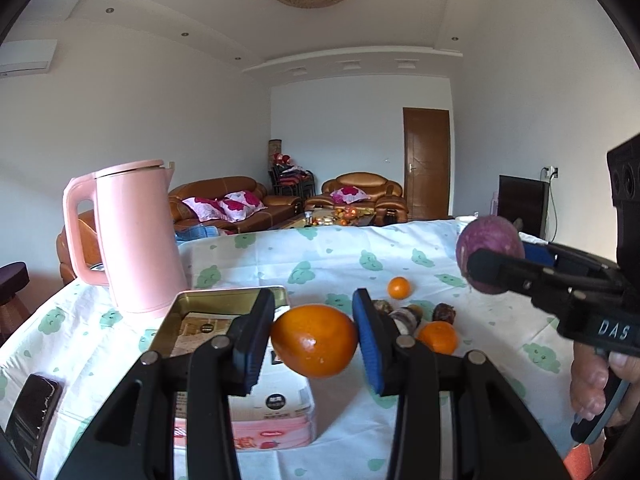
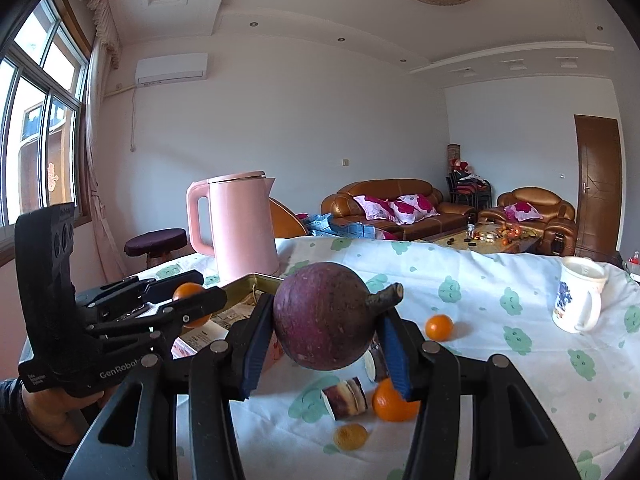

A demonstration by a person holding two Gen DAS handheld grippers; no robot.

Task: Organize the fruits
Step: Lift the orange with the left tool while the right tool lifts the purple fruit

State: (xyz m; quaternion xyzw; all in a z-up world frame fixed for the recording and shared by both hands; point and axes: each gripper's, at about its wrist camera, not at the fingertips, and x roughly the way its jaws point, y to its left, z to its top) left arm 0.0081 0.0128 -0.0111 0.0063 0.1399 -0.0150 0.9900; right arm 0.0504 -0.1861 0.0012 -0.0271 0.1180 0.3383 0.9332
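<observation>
Left wrist view: left tongs (image 1: 314, 340) clamp an orange (image 1: 314, 341) just right of the tin (image 1: 224, 300). Right tongs (image 2: 326, 322) clamp a purple fruit (image 2: 324, 316) above the bench (image 2: 500, 360). Carry each over the tin, lower gently, then release.

Pink kettle (image 1: 136, 236), white mug (image 2: 578, 296), phone (image 1: 34, 412) on tablecloth (image 1: 500, 320).

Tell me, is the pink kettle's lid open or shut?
Shut. The lid lies flat on the upright pink kettle, with no gap showing in either view.
</observation>
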